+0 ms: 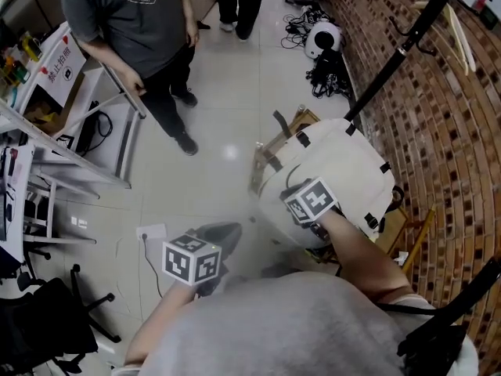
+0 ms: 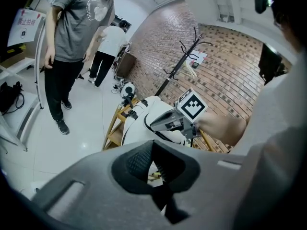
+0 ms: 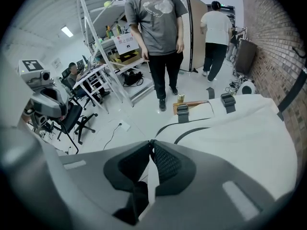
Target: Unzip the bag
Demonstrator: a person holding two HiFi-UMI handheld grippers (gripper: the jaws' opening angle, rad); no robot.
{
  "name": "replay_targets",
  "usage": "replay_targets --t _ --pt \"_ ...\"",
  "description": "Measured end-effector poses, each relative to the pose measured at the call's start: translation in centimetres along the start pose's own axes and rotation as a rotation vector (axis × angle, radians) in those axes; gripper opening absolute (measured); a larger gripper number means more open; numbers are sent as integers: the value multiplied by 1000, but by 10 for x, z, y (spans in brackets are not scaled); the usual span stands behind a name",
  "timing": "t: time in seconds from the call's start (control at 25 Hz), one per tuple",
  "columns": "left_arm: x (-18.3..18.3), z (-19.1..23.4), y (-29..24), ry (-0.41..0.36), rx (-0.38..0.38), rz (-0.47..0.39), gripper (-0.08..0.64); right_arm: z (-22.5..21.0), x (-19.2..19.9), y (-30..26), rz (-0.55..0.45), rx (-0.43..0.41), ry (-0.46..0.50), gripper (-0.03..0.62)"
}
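A white backpack (image 1: 344, 163) with black straps lies on a wooden stool (image 1: 274, 153) by the brick wall. It also shows as the white backpack (image 2: 144, 114) in the left gripper view and fills the right of the right gripper view (image 3: 249, 128). My right gripper (image 1: 311, 214) points down onto its near edge. In its own view the right gripper (image 3: 149, 143) is shut on a thin white strip of the bag, seemingly the zip pull. My left gripper (image 1: 221, 237) hangs in the air left of the bag. Its jaws (image 2: 152, 143) meet at the tips with nothing between them.
A person in a grey T-shirt (image 1: 141, 22) stands on the pale floor beyond the bag. A metal rack (image 1: 78, 139) and an office chair (image 1: 47, 319) are at the left. The brick wall (image 1: 454, 131) and a black coat stand (image 1: 407, 45) close off the right.
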State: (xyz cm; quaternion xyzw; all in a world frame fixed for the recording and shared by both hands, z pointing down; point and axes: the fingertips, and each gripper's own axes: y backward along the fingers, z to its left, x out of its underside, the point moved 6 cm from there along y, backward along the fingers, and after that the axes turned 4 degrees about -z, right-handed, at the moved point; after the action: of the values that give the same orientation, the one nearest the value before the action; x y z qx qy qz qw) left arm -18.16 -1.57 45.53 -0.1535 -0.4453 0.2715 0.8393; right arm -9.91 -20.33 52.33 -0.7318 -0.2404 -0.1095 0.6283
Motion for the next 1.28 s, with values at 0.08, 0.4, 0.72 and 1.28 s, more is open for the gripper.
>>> replay_targets --t 0.08,0.4,0.72,1.28 --pt "0 0 0 4 -2 -1 2 -1 0 -1 2 -10 -10 31" --pt "-1 0 -2 19 -13 -18 2 -11 -8 0 -14 -32 -36 31" --pt "-1 -1 -6 32 -25 -30 2 -24 -25 -2 -41 -65 -66 31" --pt "4 -6 -16 65 -33 -18 2 -52 -45 -2 -62 -122 -122 31"
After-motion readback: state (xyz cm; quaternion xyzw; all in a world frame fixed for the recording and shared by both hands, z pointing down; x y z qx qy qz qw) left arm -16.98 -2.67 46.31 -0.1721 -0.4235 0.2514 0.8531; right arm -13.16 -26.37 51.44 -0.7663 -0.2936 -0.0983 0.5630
